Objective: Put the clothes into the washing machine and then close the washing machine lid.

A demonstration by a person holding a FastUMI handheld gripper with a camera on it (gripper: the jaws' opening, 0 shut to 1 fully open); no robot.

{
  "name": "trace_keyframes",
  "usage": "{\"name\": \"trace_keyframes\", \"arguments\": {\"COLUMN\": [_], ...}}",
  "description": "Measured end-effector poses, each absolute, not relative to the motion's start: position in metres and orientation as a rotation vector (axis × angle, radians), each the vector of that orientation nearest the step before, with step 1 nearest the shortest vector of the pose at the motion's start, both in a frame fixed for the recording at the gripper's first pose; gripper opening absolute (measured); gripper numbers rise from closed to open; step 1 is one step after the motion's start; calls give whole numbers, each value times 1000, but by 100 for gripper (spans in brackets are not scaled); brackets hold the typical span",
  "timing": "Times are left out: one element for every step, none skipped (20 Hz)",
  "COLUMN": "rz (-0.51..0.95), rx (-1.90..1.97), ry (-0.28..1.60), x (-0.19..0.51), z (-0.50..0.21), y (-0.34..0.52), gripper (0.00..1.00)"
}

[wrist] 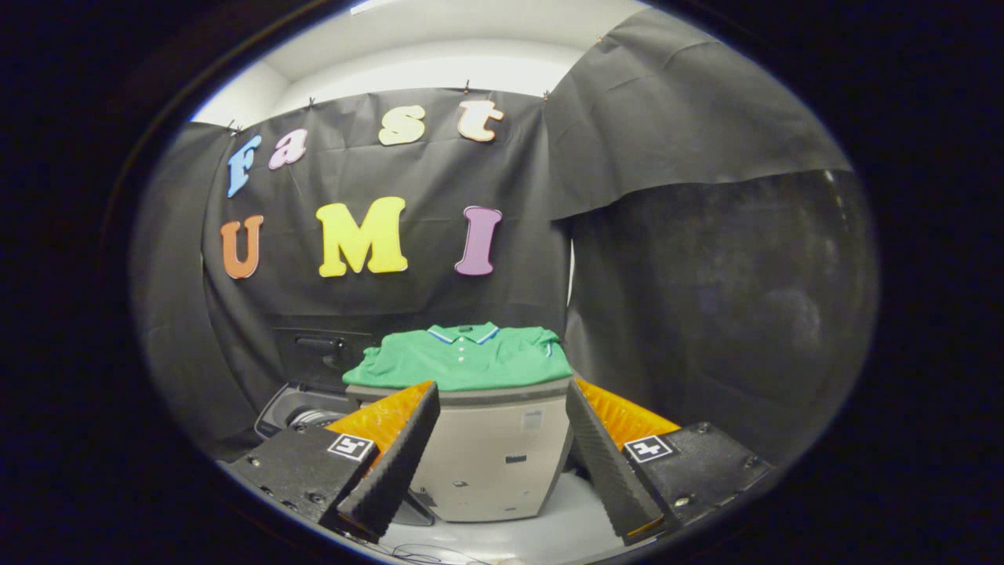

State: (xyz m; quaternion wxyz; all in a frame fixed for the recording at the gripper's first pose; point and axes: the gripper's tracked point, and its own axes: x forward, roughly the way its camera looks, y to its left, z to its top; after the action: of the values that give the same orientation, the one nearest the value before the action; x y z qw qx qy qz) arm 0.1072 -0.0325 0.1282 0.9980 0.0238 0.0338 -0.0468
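Note:
A green polo shirt (463,358) with a striped collar lies folded flat on top of a grey box-like cabinet (497,455), straight ahead of and beyond my fingers. To the left of the cabinet and lower down stands the washing machine (302,410), its lid (318,353) raised upright against the wall and the drum opening partly showing. My gripper (498,463) is open, its two fingers spread wide on either side of the cabinet's front, with nothing between them.
Black cloth walls close in behind and on the right. A pale floor (549,537) shows below the cabinet, with a thin cable lying near the fingers.

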Motion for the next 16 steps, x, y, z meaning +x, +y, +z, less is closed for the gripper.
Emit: {"name": "trace_keyframes", "arguments": {"rz": [-80, -57, -34, -15, 2, 11, 19, 30, 40, 47, 49, 55, 56, 59, 69, 81], "rx": [49, 51, 47, 44, 37, 33, 35, 32, 24, 9, -8, -26, -43, -48, -47, -50], "ry": [80, 84, 89, 95, 107, 114, 123, 138, 159, 186, 208, 228, 258, 292, 323, 359], "x": [122, 138, 153, 170, 188, 207, 225, 245, 262, 280, 300, 318, 335, 354, 370, 383], "z": [135, 143, 150, 156, 160, 166, 170, 174, 173, 170, 168, 166, 163, 156, 148, 141], "y": [-32, -29, -25, -22, -19, -18, -17, -15, -11, -9, -9, -8, -7, -4, 0, 3], "gripper": [100, 100, 100, 100, 100, 100, 100, 100, 100, 100, 100, 100, 100, 100, 100, 100]}}
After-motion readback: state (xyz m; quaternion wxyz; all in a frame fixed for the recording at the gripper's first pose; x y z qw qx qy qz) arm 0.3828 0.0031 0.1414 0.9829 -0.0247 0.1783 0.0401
